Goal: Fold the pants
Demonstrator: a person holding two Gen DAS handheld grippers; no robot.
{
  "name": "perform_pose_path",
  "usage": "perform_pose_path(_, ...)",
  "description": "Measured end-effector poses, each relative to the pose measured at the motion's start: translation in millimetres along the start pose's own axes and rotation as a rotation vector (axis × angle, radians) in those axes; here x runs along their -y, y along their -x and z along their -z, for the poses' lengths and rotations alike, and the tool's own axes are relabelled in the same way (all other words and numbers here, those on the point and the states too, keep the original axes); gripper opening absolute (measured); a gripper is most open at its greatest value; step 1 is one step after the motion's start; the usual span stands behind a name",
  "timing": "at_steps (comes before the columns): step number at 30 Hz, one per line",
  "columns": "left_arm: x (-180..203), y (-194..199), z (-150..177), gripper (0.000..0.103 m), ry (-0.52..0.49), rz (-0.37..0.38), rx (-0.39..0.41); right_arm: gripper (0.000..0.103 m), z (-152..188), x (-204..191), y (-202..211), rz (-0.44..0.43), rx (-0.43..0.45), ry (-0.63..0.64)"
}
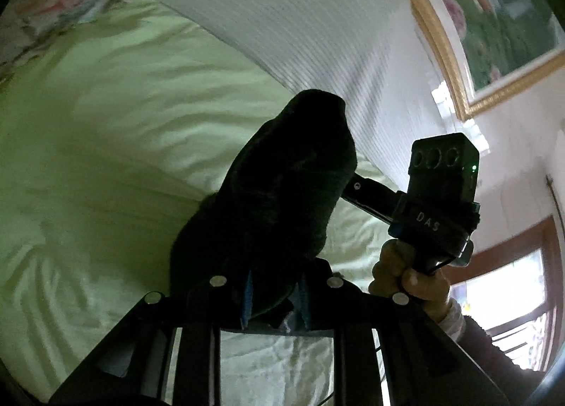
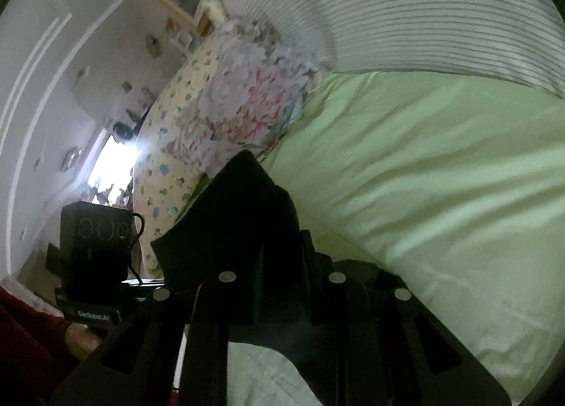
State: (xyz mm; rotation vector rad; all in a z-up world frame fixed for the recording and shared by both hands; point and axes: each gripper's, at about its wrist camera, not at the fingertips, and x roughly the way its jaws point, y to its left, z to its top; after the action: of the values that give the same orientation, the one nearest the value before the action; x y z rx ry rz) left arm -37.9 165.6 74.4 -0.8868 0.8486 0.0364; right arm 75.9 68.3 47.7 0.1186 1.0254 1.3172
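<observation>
The dark pants (image 1: 282, 190) hang lifted above the pale green bed sheet (image 1: 116, 144). My left gripper (image 1: 273, 303) is shut on a bunch of the dark cloth, which rises in front of the camera. In the right wrist view my right gripper (image 2: 282, 286) is shut on another part of the pants (image 2: 240, 215), which hides its fingertips. The right gripper's body (image 1: 438, 201), held in a hand, shows in the left wrist view just right of the cloth. The left gripper's body (image 2: 95, 250) shows at lower left of the right wrist view.
A floral pillow (image 2: 247, 102) and a spotted pillow (image 2: 166, 144) lie at the head of the bed. A ribbed white headboard (image 1: 317, 28) stands behind. A gold-framed picture (image 1: 494, 28) hangs on the wall, and a window (image 1: 508, 293) is at the right.
</observation>
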Motion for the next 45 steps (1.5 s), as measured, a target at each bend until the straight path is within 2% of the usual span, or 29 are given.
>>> perform_pose_path(12,50.5,-47.1,21.6,0.019,-0.113,0.022,-0.118,0.019,47.2,37.1,60.3,0.037,0.117,-0.120)
perform_pose_path(20,69.1,-71.8,34.9,0.019,-0.173,0.009,-0.180,0.019,69.2,61.9,81.6,0.043,0.163,-0.177)
perform_pose_path(33,83.1,-128.7,55.5,0.019,-0.273,-0.017,-0.294,0.019,116.2,104.6,105.8,0.067,0.200,-0.298)
perform_pose_path(41,86.1,-156.6,65.1,0.019,-0.309,-0.002,-0.354,0.019,137.5,119.2,115.9,0.089,0.222,-0.360)
perform_pose_path(45,89.3,-168.2,72.6,0.024,-0.332,0.000,-0.381,0.020,148.9,123.6,121.8,0.120,0.221,-0.394)
